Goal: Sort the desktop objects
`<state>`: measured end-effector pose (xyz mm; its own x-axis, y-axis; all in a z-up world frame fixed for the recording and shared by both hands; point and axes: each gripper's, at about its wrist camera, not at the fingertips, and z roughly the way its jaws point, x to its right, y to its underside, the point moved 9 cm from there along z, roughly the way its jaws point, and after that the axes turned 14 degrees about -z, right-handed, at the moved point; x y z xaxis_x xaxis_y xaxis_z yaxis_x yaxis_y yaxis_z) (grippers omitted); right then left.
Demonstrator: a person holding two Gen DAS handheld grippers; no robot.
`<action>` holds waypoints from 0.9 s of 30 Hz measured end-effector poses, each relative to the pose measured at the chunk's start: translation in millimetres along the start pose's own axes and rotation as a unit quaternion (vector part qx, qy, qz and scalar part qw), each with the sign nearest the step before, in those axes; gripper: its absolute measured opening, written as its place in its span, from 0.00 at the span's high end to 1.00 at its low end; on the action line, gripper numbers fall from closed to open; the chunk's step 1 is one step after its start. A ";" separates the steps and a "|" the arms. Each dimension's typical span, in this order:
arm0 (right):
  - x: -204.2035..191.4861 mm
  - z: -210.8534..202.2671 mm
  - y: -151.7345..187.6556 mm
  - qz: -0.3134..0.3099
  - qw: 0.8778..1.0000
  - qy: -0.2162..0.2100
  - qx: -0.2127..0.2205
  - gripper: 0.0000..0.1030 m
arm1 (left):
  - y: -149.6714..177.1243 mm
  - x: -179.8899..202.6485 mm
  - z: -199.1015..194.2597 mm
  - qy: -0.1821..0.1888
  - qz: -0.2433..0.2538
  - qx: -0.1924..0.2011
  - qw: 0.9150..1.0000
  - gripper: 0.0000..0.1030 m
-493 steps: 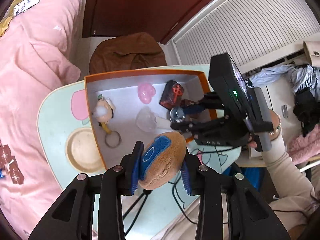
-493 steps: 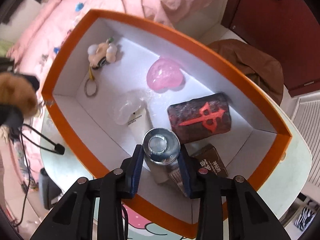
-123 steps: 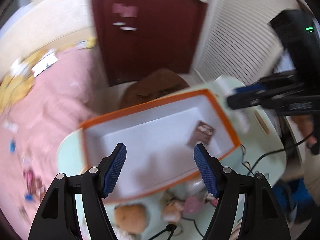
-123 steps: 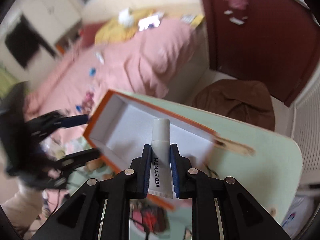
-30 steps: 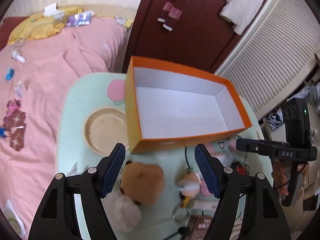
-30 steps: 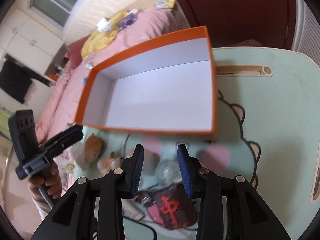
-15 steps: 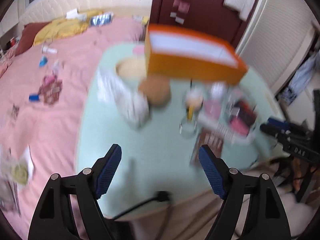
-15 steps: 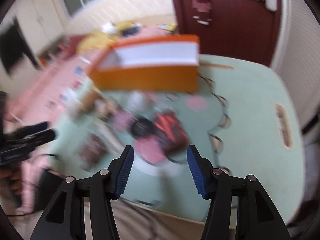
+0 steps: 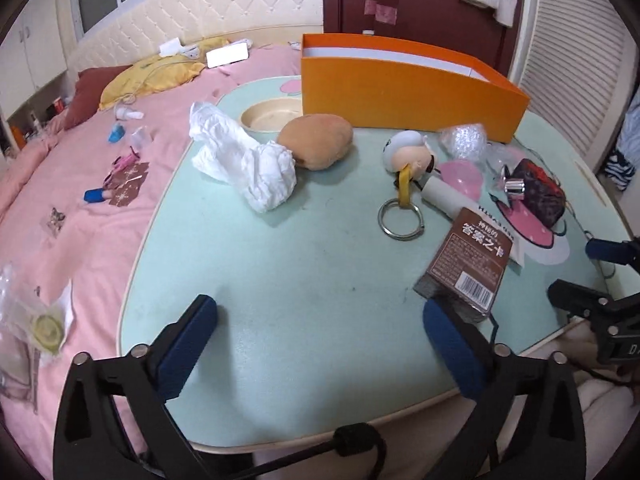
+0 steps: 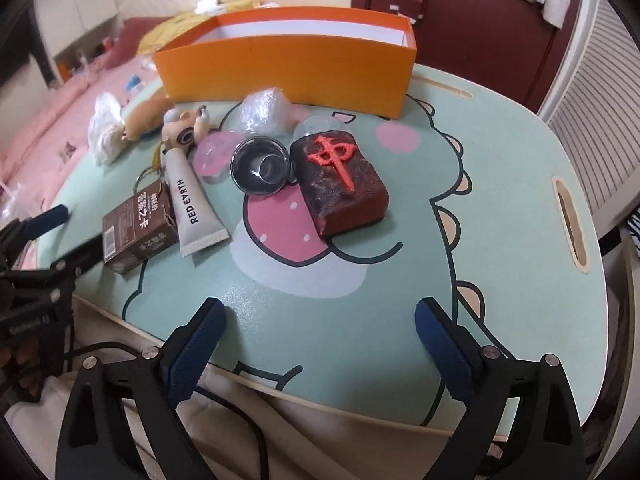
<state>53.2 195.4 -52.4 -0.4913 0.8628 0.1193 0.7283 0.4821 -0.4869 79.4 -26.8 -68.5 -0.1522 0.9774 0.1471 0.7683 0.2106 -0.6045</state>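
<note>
We find the left gripper and right gripper spread wide, empty, low over the mint-green cartoon-printed table's bare near edge; the orange rectangular cardboard box stands well beyond.

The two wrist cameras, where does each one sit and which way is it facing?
Left wrist: on the open left claw at the table's near edge, facing the orange box; the right claw shows at right.
Right wrist: on the open right claw, facing the same box; the left claw shows at left.
Both share the brown carton.
</note>
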 end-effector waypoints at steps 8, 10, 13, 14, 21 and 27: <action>5.0 -2.7 8.6 -0.001 1.000 -0.001 -0.003 0.03 | -0.5 -0.4 -0.7 0.004 0.004 0.007 1.000 0.00; 5.6 -3.4 11.3 -0.001 1.000 -0.002 -0.004 0.02 | -0.2 -0.2 -0.8 0.005 0.004 0.008 1.000 0.00; 6.5 -4.5 15.3 -0.002 1.000 -0.002 -0.005 0.01 | 0.0 0.0 -0.7 0.005 0.004 0.009 1.000 0.00; 6.8 -4.8 16.6 -0.002 1.000 -0.003 -0.005 0.01 | 0.0 0.0 -0.7 0.005 0.004 0.009 1.000 0.00; 2.3 1.2 12.5 -0.005 1.000 -0.005 -0.007 0.01 | -0.1 0.0 -0.5 0.005 0.005 0.009 1.000 0.00; -8.6 0.5 10.3 0.001 1.000 -0.002 -0.007 0.00 | 0.4 1.7 -0.1 0.005 0.004 0.009 1.000 0.00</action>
<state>64.7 192.9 -58.9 -0.4919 0.8629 0.1161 0.7358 0.4833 -0.4744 79.5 -25.1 -68.4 -0.1401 0.9786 0.1505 0.7579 0.2039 -0.6197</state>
